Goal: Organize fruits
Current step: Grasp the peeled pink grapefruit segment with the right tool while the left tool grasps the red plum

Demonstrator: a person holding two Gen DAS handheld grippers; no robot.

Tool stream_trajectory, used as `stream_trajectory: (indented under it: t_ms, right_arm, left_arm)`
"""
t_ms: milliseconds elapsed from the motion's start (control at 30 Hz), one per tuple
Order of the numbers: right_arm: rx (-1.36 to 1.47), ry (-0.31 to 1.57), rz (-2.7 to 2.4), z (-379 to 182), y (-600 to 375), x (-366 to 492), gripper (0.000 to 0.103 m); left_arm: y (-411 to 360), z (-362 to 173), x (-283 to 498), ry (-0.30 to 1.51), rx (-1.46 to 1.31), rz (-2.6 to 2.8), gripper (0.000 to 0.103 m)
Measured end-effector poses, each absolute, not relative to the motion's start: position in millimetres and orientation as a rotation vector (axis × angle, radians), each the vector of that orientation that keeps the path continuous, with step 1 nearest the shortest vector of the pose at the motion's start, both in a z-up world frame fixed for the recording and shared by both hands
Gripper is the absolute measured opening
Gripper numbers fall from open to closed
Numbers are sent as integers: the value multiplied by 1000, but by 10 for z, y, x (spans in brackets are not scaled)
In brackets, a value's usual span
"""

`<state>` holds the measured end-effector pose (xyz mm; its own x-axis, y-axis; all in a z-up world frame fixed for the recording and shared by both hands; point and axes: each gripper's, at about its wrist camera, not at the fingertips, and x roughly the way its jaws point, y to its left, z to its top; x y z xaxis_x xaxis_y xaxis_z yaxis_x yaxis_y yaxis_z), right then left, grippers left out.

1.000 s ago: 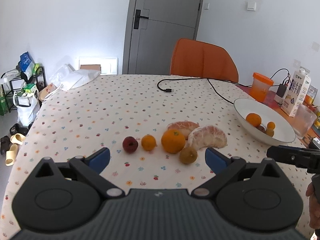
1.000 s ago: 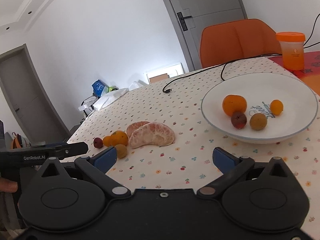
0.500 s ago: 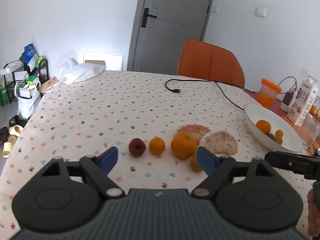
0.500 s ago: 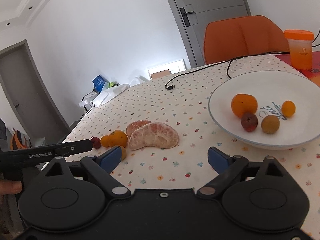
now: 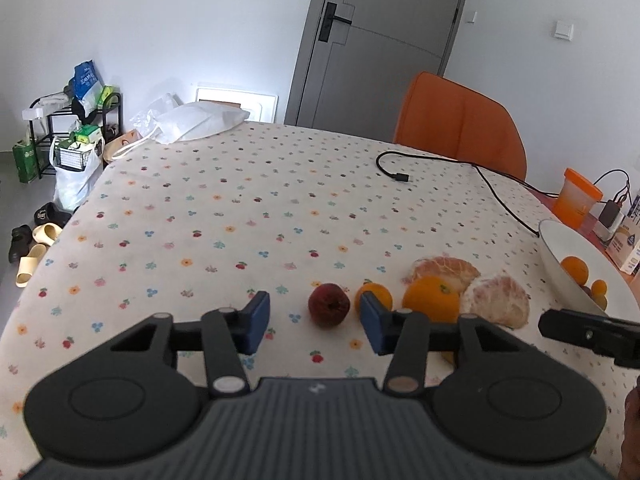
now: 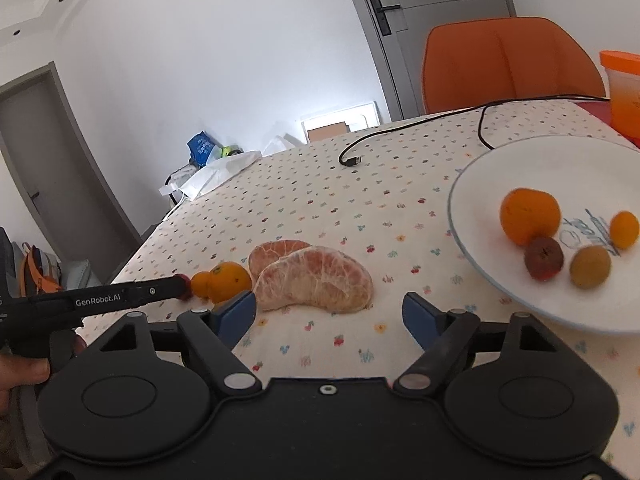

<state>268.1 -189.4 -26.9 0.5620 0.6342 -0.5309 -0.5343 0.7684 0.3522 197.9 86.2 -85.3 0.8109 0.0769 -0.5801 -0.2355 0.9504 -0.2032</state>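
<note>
a: what is the left hand-held gripper (image 5: 314, 322) doing?

b: its jaws are closing, with the dark red fruit (image 5: 329, 310) sitting between the blue pads. the pads are not pressing on it; there is a gap on both sides, wider on the left. nothing is being gripped.

a: and the right hand-held gripper (image 6: 328, 314)?

b: its jaws are closing too, and standing wide apart. the peeled citrus half (image 6: 316, 280) is lying just beyond the tips, nearer the left pad, not touched.

a: where is the rest of the fruit sitting?

b: on the flowered surface (image 5: 240, 216), in a row running right from the dark red fruit: a small orange (image 5: 378, 294) partly hidden behind the left gripper's right pad, then a larger orange (image 5: 431, 304), then the two peeled halves, one behind the other. a small fruit is peeking out under the left gripper's right arm, too hidden to name.

a: and the white bowl (image 6: 480, 184)?

b: it is resting at the right side of the surface, holding a large orange (image 6: 530, 216), a small orange one (image 6: 624, 229), a dark red one (image 6: 544, 258) and a yellowish one (image 6: 590, 266).
</note>
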Motion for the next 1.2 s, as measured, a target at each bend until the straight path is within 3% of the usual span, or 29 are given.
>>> stream_trajectory:
  t_ms: [267,533,700,867,967,1200]
  right_arm:
    - [107,682,713,-263,-1687,2828,78]
    - [58,690,734,-265,-1476,2986,78]
    - [44,700,711,-296,-1447,2978,63]
    - [64,709,694,-300,-1576,2925,37]
    - [79,716,706,-323,-1648,2869,30]
    - [102,721,726,-347,-1752,2698,26]
  left_arm:
    - [903,-884,2051,597,-274,157,41]
    - [887,-895,2083,597,-285,118,26]
    - [868,-895,2055,601,-282,98,22]
    - [835,-879,1985,599,-283,91,22]
    - [799,-867,1937,598,-277,88,22]
    - [739,-815,1825,592,-268,88,22]
